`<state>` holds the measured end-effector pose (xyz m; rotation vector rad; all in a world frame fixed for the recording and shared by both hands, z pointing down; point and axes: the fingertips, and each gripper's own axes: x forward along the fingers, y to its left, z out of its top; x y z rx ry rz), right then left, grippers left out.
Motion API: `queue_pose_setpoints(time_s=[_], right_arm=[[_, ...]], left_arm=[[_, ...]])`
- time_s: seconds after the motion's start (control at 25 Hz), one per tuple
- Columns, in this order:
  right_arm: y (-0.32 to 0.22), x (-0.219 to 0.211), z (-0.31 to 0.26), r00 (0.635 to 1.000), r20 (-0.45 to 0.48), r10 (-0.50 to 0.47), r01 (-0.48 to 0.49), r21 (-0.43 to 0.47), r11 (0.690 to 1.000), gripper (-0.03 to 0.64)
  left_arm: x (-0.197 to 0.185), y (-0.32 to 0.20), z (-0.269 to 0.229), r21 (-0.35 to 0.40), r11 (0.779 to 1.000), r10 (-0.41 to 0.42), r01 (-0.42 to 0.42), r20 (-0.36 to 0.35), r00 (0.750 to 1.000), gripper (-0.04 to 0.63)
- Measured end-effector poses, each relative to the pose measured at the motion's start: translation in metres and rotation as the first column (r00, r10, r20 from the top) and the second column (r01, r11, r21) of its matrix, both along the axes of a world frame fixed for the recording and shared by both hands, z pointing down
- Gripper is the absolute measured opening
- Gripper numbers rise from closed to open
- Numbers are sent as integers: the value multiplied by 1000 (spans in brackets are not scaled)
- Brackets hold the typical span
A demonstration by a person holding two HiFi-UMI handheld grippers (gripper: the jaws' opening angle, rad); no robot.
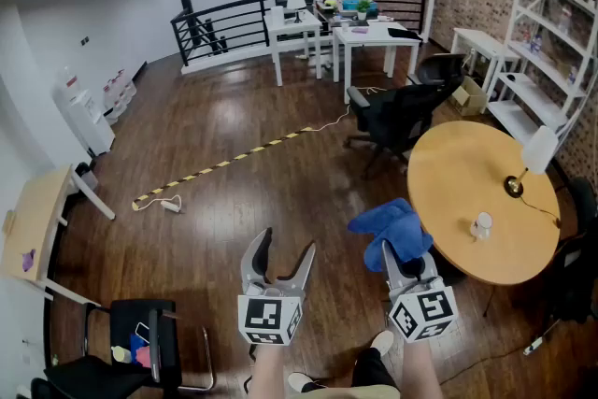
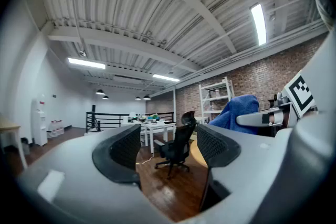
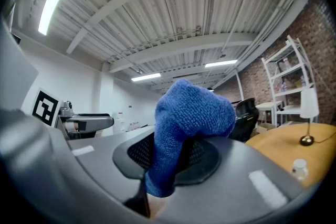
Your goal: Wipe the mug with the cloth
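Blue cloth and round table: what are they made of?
The blue cloth looks like soft microfibre or terry: fine looped nap. The round tan table seems smooth wood or laminate, evenly coloured with a soft sheen; which, I cannot tell.

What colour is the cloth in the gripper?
Blue. The cloth shows best in the right gripper view, pinched in the right gripper.
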<state>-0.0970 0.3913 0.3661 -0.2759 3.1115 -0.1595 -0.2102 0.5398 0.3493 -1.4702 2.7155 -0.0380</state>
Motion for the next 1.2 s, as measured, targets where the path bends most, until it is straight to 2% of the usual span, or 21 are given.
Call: queue_pose_setpoints(time_s=[0.2,0.36,0.56,0.72,0.88,1.04,1.12,1.2], right_arm=[[-124,56,-9,991,20,134,-134,-15,991,83],[-225,95,-24,966,62,253,-253,-9,968,83],[-323,130,-30,929,95,358,-361,8,933,83],[-370,169,-21,892,86,444,-444,-11,896,83],[-400,198,-8,854,75,514,-513,-42,858,83],[-431,197,9,842,52,537,-536,-28,844,83],[-443,195,15,825,36,563,-563,-9,826,83],[-458,193,18,799,24,601,-601,0,799,83]], left_arm=[[42,-136,-4,-10,987,164,-163,8,987,316],[72,-250,-13,-6,950,312,-312,28,950,314],[93,-359,-13,3,911,411,-412,45,910,311],[113,-420,-4,-15,874,486,-485,30,874,310],[128,-466,6,-49,823,566,-565,11,824,305],[125,-518,32,-83,773,629,-629,-23,777,302],[123,-547,48,-112,720,686,-685,-41,727,302],[125,-577,63,-149,646,750,-749,-59,658,304]])
